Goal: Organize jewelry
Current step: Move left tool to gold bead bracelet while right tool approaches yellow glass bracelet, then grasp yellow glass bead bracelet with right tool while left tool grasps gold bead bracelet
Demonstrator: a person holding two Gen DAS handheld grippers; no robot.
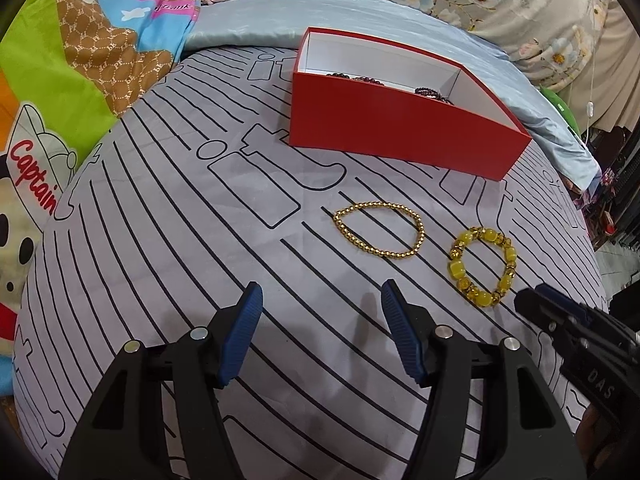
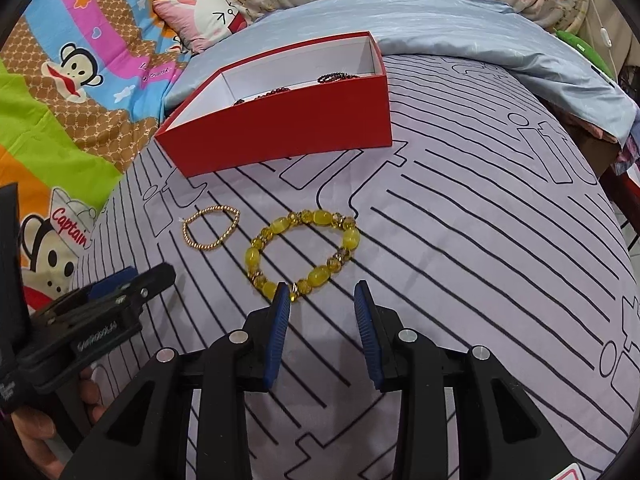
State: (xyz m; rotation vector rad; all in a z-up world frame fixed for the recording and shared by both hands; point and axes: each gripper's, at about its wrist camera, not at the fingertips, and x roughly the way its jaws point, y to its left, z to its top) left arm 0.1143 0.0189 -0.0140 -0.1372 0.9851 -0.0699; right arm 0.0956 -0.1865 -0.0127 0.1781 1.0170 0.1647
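Item: red box (image 1: 400,132), open-topped, white-lined, set on the striped grey sheet (image 1: 180,240) at the far side of the working area. It is judged to serve as the collecting place, being left uncovered and within reach of both tools. Dark beaded pieces (image 1: 430,94) are lodged inside; only their upper edges are seen over the near wall, so their number and kind cannot be told.

Item: gold bead bracelet (image 1: 380,232), laid flat on the sheet in front of the box, apart from it, pulled into a rough teardrop.

Item: yellow stone bracelet (image 2: 302,254), laid flat just beside the gold one, not touching it. Its near edge is partly covered by a blue pad (image 2: 280,320) in the right wrist view; whether that pad touches the beads cannot be told.

Item: left gripper (image 1: 322,332), held above bare sheet, jaws spread wide, nothing between them. It is aimed short of the gold bracelet, presumably for an approach.

Item: right gripper (image 2: 322,320), jaws set at a narrower gap, empty, poised at the near rim of the yellow bracelet, probably to take it first.

Not resolved: the box floor; the bedding beyond, cut off by the lens edge; the hand (image 2: 32,432) under the left tool, seen only in part.
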